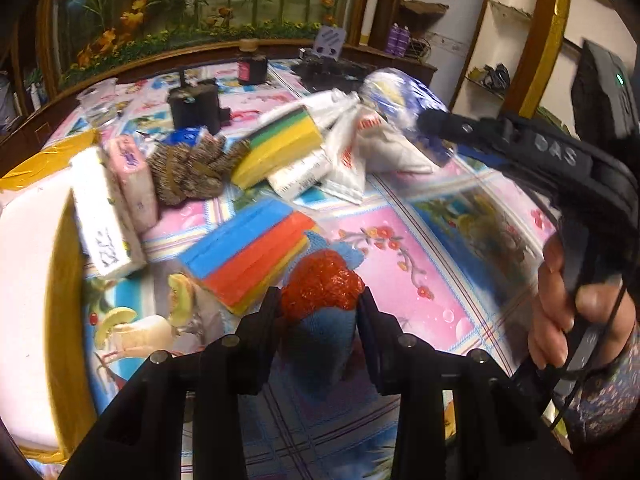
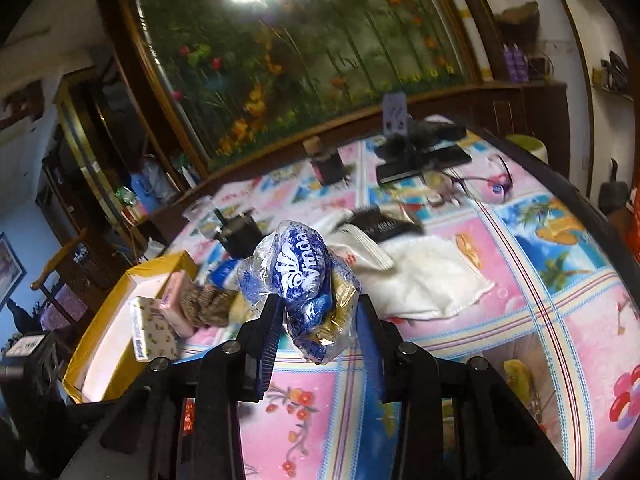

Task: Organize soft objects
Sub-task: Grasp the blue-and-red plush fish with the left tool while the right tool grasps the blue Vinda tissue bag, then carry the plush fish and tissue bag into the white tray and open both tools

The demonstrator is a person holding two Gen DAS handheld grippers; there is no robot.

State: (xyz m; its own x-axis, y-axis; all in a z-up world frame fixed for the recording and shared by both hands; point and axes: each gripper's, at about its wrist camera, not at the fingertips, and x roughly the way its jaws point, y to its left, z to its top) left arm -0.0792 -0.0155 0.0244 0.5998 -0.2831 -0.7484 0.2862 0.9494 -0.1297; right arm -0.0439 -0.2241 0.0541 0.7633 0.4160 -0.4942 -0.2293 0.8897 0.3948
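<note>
Left wrist view first: my left gripper (image 1: 320, 304) has its jaws clamped on a red scrubber on a blue cloth (image 1: 322, 280), the bundle pinched between both pads and sitting low over the flowered table (image 1: 420, 240). Ahead lie a stack of blue, red and yellow sponge cloths (image 1: 248, 252), a green-and-yellow sponge (image 1: 282, 144), a brown woolly bundle (image 1: 192, 168), white packets (image 1: 344, 152) and two tissue packs (image 1: 120, 200) leaning against the edge of the yellow-rimmed box (image 1: 64, 264). My right gripper (image 1: 436, 122) reaches in from the right, its tip at the blue-printed tissue bag (image 1: 400, 96).

Right wrist view: here the jaws are squeezed on that crinkly Vinda tissue bag (image 2: 300, 268), which stands up between the pads (image 2: 272, 320). The bag looks lifted clear of the table (image 2: 520, 280), with a white cloth (image 2: 432, 280) behind it. The yellow-rimmed box (image 2: 96, 340) sits to the left, its white floor mostly bare, tissue packs (image 2: 156, 328) at its near rim.

I judge both hands are at the carry stage, each with one soft item. Next I should swing each load left over the box, keep the squeeze steady so the slippery plastic does not slide, and let go only once inside the rim
</note>
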